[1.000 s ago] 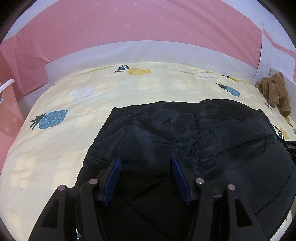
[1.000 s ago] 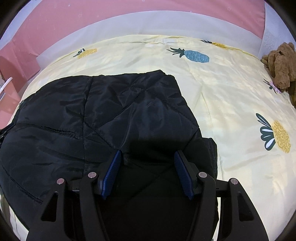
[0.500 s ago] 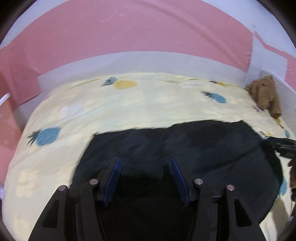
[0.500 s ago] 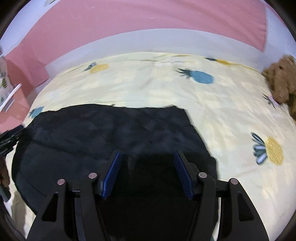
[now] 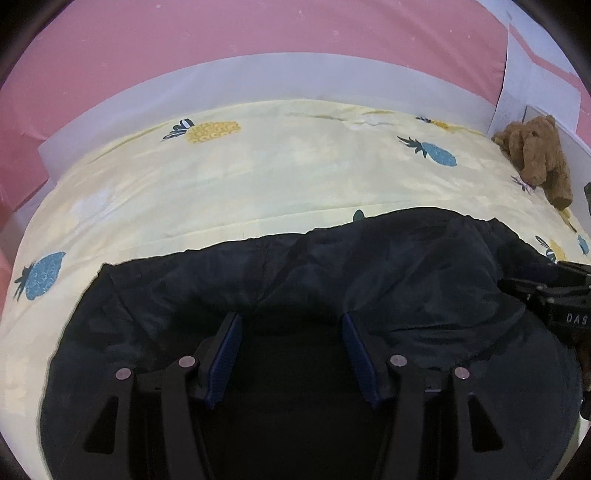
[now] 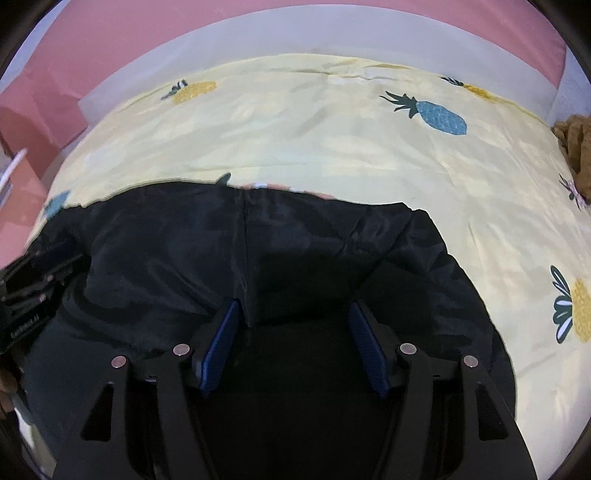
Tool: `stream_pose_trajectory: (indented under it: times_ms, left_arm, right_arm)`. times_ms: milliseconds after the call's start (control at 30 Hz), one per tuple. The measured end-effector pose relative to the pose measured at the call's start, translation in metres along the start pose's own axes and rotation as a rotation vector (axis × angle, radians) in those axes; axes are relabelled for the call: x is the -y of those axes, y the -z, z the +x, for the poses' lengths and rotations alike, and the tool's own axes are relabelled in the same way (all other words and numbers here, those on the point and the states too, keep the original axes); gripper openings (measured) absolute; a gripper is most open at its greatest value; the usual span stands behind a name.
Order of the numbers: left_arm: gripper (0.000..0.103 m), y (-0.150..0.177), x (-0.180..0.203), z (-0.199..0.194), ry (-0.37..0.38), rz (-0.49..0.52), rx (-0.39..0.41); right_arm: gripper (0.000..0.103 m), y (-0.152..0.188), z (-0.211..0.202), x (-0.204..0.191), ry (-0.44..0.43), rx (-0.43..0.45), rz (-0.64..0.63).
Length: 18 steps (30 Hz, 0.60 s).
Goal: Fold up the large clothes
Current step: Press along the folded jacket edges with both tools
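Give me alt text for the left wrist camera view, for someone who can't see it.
The left gripper, jaws apart, is over a black padded jacket spread on a pale yellow pineapple-print bedsheet. The right gripper enters at the right edge, and a brown teddy bear sits by the pink wall.

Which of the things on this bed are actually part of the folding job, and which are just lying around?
Part of the job:
- black quilted jacket, spread on the bed
- left gripper, jaws wide apart over the jacket
- right gripper, likewise open

Just lying about:
- brown teddy bear, at the far corner
- pineapple-print sheet, only the surface underneath
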<state>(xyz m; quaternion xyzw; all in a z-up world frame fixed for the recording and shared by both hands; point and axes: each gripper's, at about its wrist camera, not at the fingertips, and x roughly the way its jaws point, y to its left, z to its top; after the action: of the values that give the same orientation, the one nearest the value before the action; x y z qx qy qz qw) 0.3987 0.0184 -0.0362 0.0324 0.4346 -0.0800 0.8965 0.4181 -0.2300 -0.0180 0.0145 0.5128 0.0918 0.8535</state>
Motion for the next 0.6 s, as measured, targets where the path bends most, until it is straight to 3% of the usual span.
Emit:
stream_pose_trajectory:
  times_ms: [67,133,300,400,600]
  left_arm:
    - [0.056,-0.004,-0.006,-0.019,0.016,0.015,0.025]
    - [0.056,-0.008,-0.019,-0.032,-0.014,0.031,0.06]
    - [0.057,-0.006,-0.073,-0.014,-0.123,-0.03,0.01]
    - [0.057,0.004,-0.094,0.007,-0.071,-0.115,0.016]
    - [0.057,0.007,-0.094,0.023,-0.06,-0.141,0.042]
  right_arm:
    - [0.062,-0.003,-0.017,0.005,-0.017,0.042,0.011]
    - [0.062,-0.006,-0.026,0.018,0.004,0.073,0.033]
    - [0.062,-0.009,0.008,0.048,0.062,-0.009,0.076]
    - [0.062,-0.007,0.019,0.053,0.057,-0.001,0.088]
    - [0.062,-0.009,0.036,0.056,0.084,0.003,0.094]
